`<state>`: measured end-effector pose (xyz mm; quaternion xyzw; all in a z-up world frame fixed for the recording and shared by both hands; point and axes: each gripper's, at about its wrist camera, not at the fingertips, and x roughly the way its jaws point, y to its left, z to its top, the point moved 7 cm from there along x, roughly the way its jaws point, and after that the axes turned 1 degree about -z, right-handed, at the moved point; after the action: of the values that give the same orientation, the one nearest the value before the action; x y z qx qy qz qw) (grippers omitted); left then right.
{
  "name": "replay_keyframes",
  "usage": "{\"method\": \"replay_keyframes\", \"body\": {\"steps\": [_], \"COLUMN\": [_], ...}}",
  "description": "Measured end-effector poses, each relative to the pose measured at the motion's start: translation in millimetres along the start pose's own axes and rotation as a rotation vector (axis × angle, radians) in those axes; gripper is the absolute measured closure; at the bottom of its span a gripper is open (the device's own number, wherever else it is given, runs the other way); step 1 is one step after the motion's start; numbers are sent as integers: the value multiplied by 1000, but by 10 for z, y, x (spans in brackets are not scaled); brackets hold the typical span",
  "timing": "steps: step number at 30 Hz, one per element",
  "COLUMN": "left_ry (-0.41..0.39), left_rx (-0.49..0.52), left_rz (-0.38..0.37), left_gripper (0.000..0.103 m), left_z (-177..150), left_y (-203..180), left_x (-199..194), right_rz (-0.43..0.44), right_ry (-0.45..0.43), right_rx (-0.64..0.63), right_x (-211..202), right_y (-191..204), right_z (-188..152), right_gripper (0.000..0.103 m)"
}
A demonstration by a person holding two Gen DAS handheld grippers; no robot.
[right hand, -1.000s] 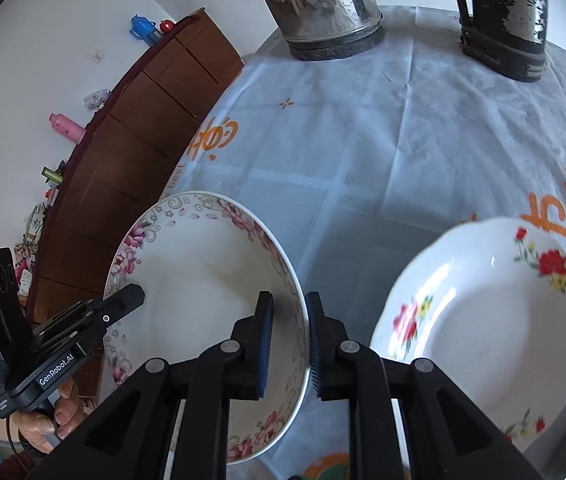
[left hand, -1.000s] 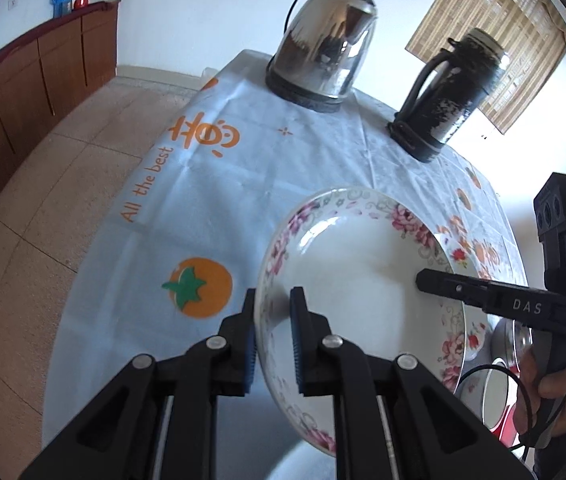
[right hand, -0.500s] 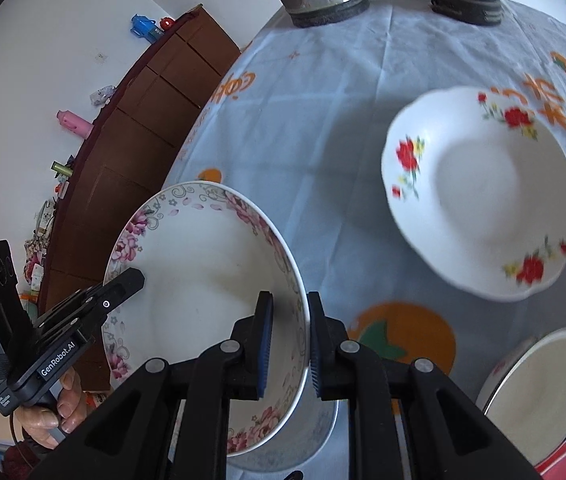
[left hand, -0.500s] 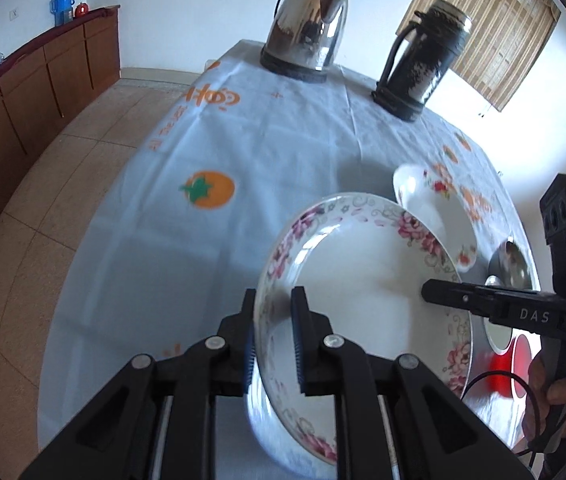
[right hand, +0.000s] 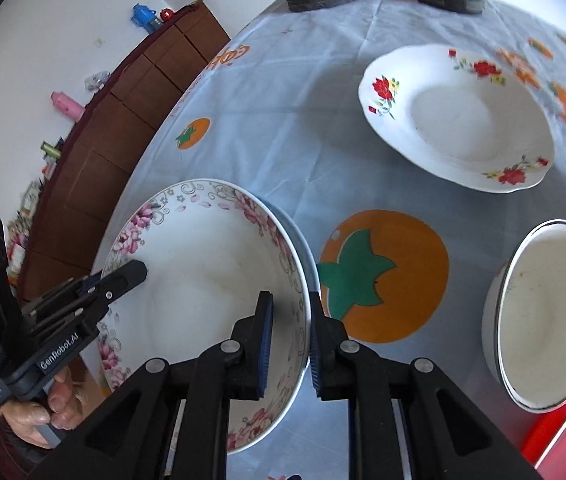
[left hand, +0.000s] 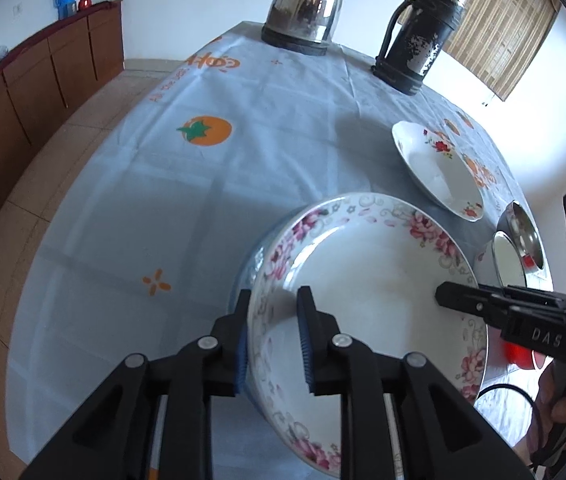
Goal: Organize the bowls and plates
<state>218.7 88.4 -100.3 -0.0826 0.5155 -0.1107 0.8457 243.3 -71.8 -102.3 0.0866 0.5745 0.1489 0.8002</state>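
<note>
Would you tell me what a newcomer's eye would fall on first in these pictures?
First the pink-flowered plate, straddled at opposite rims by the left gripper and right gripper, the left jaws just easing open. Next the red-flowered plate lying farther back on the pale blue tablecloth. At the far edge stand a steel kettle and black flask.

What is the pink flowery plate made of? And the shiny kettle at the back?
The pink-flower plate looks like glazed ceramic or porcelain: white, glossy, with printed flowers on its rim. The kettle looks like polished metal, probably stainless steel, since it mirrors the room; its dark base looks like plastic.
</note>
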Motion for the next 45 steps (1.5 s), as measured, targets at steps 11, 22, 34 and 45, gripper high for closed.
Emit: {"method": "replay_keyframes", "body": {"steps": [11,22,34,45], "left_ry": [-9,-32,-45,-40], "left_rx": [22,35,42,119], "left_rz": [23,49,72,146], "left_gripper": [83,83,83,83], "left_z": [-98,-111,10,5], "left_y": [-19,-25,-26,-81], "left_x": [115,114,112,113], "right_rz": [-127,-141,-159,-170], "right_ry": [-102,-199,-296,-310], "right_rx": [-79,-47,-39,-47], "right_x": [-62,-17,33,36], "right_y": [55,-15,-21,19], "right_z": [-107,-145,-14,-91], "right_gripper": [85,84,81,72]}}
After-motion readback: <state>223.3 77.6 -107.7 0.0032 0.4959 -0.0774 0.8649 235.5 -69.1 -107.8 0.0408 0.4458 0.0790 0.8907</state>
